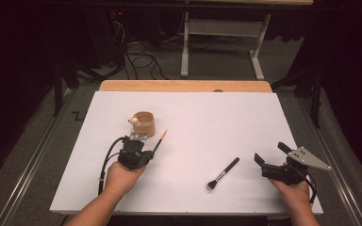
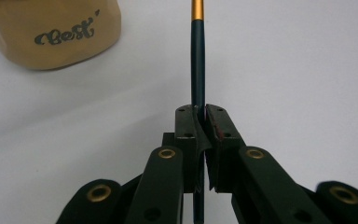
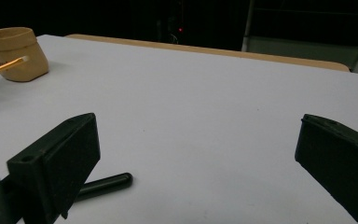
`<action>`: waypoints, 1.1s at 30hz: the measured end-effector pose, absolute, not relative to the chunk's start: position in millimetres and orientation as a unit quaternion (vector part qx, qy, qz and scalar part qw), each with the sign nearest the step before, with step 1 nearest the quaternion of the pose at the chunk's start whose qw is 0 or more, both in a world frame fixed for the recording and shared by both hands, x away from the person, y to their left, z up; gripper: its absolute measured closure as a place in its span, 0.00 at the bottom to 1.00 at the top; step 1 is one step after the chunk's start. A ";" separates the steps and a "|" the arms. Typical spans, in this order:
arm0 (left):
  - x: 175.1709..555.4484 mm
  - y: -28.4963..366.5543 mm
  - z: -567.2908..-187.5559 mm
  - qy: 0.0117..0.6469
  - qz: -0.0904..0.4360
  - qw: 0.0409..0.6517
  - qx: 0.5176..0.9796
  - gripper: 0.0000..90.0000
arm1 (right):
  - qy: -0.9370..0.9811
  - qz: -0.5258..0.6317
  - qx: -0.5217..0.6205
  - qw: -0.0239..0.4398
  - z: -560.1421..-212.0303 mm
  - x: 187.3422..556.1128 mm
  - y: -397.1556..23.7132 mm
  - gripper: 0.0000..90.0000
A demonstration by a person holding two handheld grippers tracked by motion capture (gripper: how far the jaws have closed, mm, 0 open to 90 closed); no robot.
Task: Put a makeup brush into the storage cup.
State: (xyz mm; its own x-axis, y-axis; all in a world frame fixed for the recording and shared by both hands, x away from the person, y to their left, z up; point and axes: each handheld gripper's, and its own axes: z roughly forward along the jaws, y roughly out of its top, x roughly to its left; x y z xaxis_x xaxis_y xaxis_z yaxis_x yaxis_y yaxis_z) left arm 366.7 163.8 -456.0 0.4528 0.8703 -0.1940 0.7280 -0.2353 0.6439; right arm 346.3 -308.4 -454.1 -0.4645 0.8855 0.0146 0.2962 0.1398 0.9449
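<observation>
High view: a white bench (image 1: 193,117) carries a tan cup (image 1: 144,124) toward ten o'clock of its centre. The left claw (image 1: 146,151), held in the person's left hand (image 1: 120,178), is clenched on a slim dark brush (image 1: 160,141) whose gold ferrule and tip point toward one o'clock, ending just beside the cup at its four o'clock. A second, larger makeup brush (image 1: 224,173) lies flat on the bench at about five o'clock of centre, its bristles toward seven o'clock and its handle toward one o'clock. The right claw (image 1: 269,154), in the right hand (image 1: 296,193), sits at four o'clock near the bench's edge, well apart from the cup. Left gripper view: the jaws are pressed together on the slim brush's handle (image 2: 198,60), which runs straight toward twelve o'clock to a gold band; the cup (image 2: 51,32), lettered in dark script, stands at eleven o'clock, apart from the brush. Right gripper view: the right claw (image 3: 198,154) is released, its jaws standing wide with bare bench between them; the larger brush's handle end (image 3: 107,183) lies at seven o'clock beside the left-hand jaw, and the cup (image 3: 18,53) with the slim brush's tip (image 3: 11,64) before it appears at ten o'clock.
</observation>
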 end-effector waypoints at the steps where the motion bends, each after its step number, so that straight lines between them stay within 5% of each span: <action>1: 365.5 165.2 -457.2 0.513 0.104 0.349 0.777 0.94 | 0.696 0.499 0.424 0.295 -454.4 346.5 -307.7 0.01; 33: 344.5 197.0 -470.3 0.488 0.121 0.509 0.698 0.94 | 0.697 0.498 0.420 0.299 -453.3 344.4 -306.1 0.01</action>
State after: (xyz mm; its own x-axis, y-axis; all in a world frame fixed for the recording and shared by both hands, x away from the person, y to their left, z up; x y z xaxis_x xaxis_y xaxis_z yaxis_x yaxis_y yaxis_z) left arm 344.5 197.0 -470.3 0.4940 0.8050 -0.3286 0.5586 -0.0042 0.8294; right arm 344.4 -306.1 -453.3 -0.4677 0.8839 0.0018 0.2876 0.1502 0.9459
